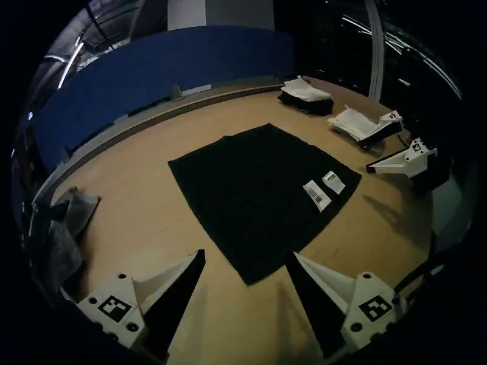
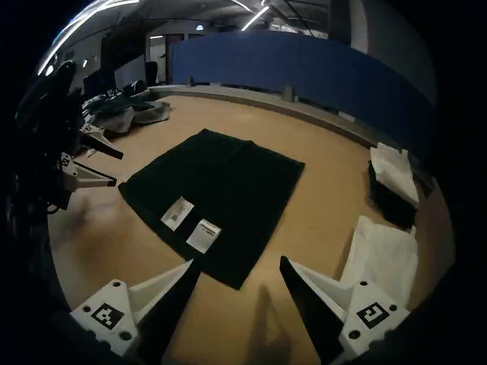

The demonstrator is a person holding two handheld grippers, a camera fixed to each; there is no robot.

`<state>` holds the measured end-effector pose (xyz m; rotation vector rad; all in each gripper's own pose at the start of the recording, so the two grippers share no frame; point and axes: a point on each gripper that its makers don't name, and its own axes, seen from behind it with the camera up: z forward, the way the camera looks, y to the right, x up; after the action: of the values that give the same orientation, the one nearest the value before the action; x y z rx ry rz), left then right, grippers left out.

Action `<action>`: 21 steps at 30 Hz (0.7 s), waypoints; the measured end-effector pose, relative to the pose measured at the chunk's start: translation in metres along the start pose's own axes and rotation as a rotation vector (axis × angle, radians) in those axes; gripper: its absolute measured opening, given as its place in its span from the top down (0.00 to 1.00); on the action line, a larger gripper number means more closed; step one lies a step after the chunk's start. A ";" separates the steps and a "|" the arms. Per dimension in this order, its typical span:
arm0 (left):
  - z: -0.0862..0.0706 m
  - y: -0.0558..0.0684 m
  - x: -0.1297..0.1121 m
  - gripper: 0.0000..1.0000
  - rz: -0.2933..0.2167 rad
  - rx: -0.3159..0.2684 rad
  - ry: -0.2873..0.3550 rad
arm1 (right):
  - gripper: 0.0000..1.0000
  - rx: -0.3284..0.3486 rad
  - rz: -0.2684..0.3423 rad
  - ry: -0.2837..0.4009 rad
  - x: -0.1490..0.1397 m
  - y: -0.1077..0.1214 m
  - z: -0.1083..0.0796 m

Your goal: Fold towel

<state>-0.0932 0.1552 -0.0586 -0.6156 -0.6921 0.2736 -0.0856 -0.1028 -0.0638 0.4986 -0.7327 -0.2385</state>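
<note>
Dark towel (image 1: 255, 188) laid flat and unfolded on wooden table (image 1: 140, 219). L gripper (image 1: 246, 253) held w/ fingers apart, nothing gripped. Towel's near corner lies straight ahead, just off the tips. R gripper (image 2: 237, 260) likewise spread and empty, aimed at the other end corner of the same edge. That edge, marked by 2 white labels (image 2: 192, 225), is spanned btw the grippers, so each corner is nearer its own gripper. Judged next: both corners pinched, edge carried over to far side

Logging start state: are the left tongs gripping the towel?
No, the left tongs stand wide open over the flat black towel, gripping nothing.
</note>
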 end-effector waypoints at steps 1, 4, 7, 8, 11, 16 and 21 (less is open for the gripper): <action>0.000 0.000 -0.001 0.03 0.001 -0.002 -0.005 | 0.00 0.000 0.000 -0.007 -0.002 0.000 0.000; 0.000 0.003 -0.004 0.03 0.005 -0.018 -0.028 | 0.00 0.000 -0.004 -0.041 -0.008 0.000 0.001; 0.000 0.007 -0.008 0.03 0.014 -0.044 -0.059 | 0.00 0.001 -0.014 -0.080 -0.014 0.001 0.002; 0.000 0.009 -0.010 0.03 0.018 -0.053 -0.070 | 0.00 0.001 -0.018 -0.093 -0.016 0.001 0.002; 0.002 0.010 -0.012 0.03 0.027 -0.062 -0.088 | 0.00 0.009 -0.026 -0.116 -0.021 0.001 0.004; 0.005 0.008 -0.019 0.03 0.029 -0.062 -0.130 | 0.00 0.022 -0.016 -0.142 -0.025 0.000 0.007; 0.007 0.010 -0.028 0.04 0.039 -0.060 -0.174 | 0.02 0.029 -0.014 -0.161 -0.029 0.001 0.010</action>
<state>-0.1192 0.1537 -0.0747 -0.6682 -0.8586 0.3460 -0.1130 -0.0947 -0.0742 0.5158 -0.8906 -0.2836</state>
